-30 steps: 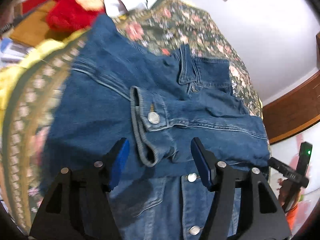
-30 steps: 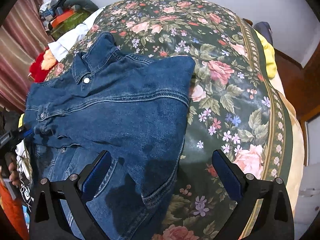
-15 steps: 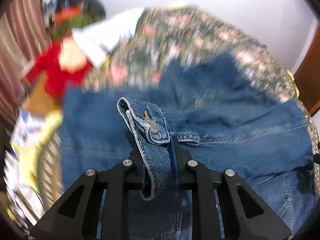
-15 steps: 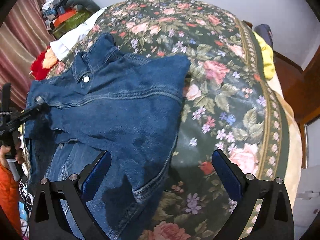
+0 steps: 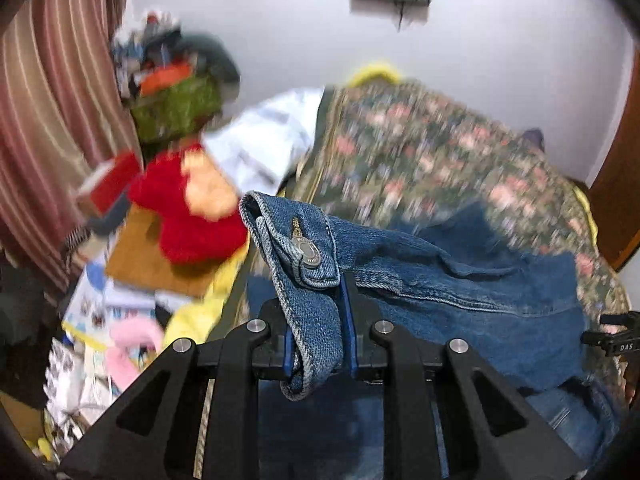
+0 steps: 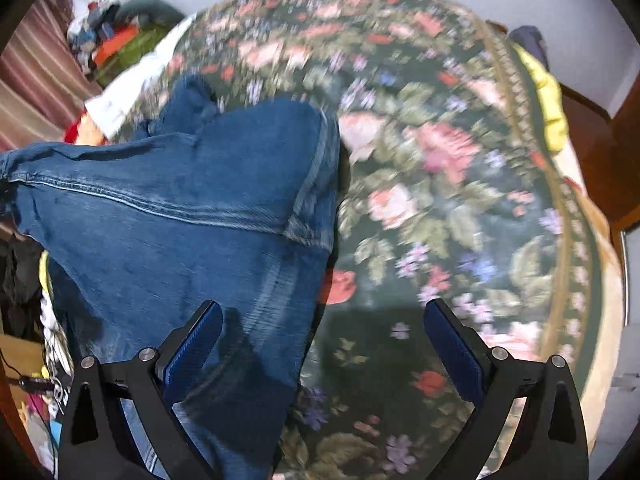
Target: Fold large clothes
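A blue denim jacket (image 6: 192, 216) lies on a floral bedspread (image 6: 440, 184), its sleeve folded across the body. My left gripper (image 5: 318, 320) is shut on the jacket's sleeve cuff (image 5: 304, 256), which has a metal button, and holds it lifted above the bed; the sleeve (image 5: 460, 284) trails off to the right. My right gripper (image 6: 324, 344) is open and empty, low over the jacket's right edge and the bedspread. The tip of the right gripper (image 5: 616, 336) shows at the right edge of the left wrist view.
A red plush toy (image 5: 192, 216), a white cloth (image 5: 264, 144), a green basket of clutter (image 5: 176, 104) and papers (image 5: 104, 320) crowd the left side of the bed. A striped curtain (image 5: 52, 120) hangs at left. A yellow cloth (image 6: 544, 96) lies at the bed's far right edge.
My left gripper closed on the sleeve cuff and lifted it up and away from the jacket body. My right gripper stayed open and moved closer to the jacket.
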{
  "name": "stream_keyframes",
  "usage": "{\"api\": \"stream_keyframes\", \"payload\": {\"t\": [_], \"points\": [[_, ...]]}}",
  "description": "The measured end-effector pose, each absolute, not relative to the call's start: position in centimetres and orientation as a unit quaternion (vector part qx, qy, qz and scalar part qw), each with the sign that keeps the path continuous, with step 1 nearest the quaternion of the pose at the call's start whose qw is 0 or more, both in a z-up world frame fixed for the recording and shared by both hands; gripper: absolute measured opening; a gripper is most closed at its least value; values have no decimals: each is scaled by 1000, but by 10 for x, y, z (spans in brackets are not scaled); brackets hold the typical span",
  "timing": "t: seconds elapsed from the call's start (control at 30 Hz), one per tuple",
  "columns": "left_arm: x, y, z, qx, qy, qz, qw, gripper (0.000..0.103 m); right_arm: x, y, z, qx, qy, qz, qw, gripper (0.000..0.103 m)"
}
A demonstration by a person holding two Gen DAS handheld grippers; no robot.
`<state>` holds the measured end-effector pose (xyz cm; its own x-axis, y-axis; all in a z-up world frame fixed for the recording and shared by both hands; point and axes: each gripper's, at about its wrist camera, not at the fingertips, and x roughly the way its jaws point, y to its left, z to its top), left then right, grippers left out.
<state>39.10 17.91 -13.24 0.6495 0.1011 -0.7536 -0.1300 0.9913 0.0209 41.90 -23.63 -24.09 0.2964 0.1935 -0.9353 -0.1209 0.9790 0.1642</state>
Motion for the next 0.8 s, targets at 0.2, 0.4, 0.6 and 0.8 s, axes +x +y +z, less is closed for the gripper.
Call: {"api": "stream_keyframes", "payload": {"t": [0.2, 0.4, 0.6, 0.8], "points": [[390, 211, -211, -52, 492, 79, 865, 20, 420, -217, -257, 3, 596, 107, 796, 100], [378, 219, -226, -15, 496, 117, 861, 75, 421, -222, -249, 12, 591, 111, 799, 100], [385, 232, -206, -10, 489, 87, 868, 79, 433, -233, -236, 52, 573, 116, 810, 100], [425, 244, -229, -62, 522, 55, 849, 81, 467, -240, -240, 109, 564, 115, 811, 98]]}}
